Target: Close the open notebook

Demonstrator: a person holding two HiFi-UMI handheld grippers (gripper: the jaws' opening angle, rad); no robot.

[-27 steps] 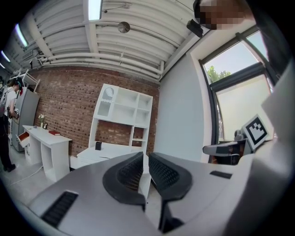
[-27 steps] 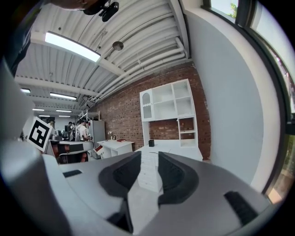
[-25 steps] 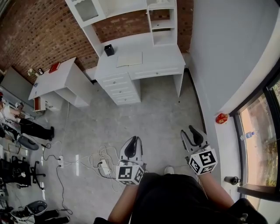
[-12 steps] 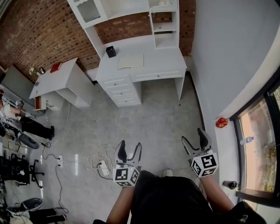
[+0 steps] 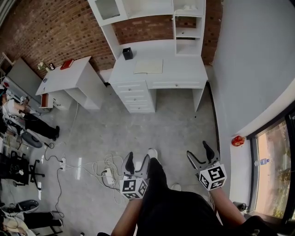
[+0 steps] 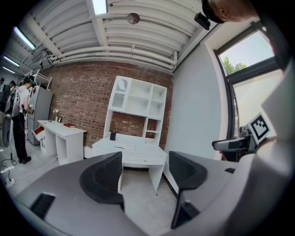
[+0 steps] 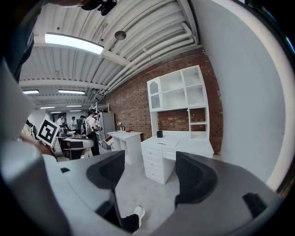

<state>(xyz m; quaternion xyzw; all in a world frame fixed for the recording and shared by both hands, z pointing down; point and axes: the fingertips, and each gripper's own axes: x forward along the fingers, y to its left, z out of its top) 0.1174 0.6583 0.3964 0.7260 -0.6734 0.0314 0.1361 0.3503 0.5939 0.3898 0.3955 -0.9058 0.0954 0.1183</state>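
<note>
Left gripper (image 5: 137, 161): the jaws had just been opening and stood wide apart, with nothing between them but bare floor and the far desk.
Right gripper (image 5: 200, 154): its jaws had likewise just been opening and stood spread wide, with nothing gripped. The person's dark trouser leg and white shoe (image 5: 152, 153) showed low in the gap.
Notebook (image 5: 149, 66): it lay flat on the white desk (image 5: 184, 76), well ahead of both pairs of jaws and touched by neither. From there it was a pale rectangle, too small to make out pages.
Notebook from the left jaws: it appeared far beyond the gap, just above the inner edge of the left-hand jaw.
Notebook from the right jaws: it appeared far beyond the gap, near the top of the right-hand jaw.
Black holder (image 5: 127, 53): it stood on the same desk, beside the notebook, on the side away from the right jaws.
Shelf unit (image 5: 152, 9): white, it rose from the back of the desk against the brick wall, beyond the notebook.
Second white table (image 5: 69, 76): it stood far out past the left jaws and carried a red item (image 5: 67, 64).
Cables (image 5: 108, 170): they lay tangled on the grey floor with a power strip, just outside the left jaws.
Red object (image 5: 238, 140): it sat on the window ledge, outside the right jaws.
</note>
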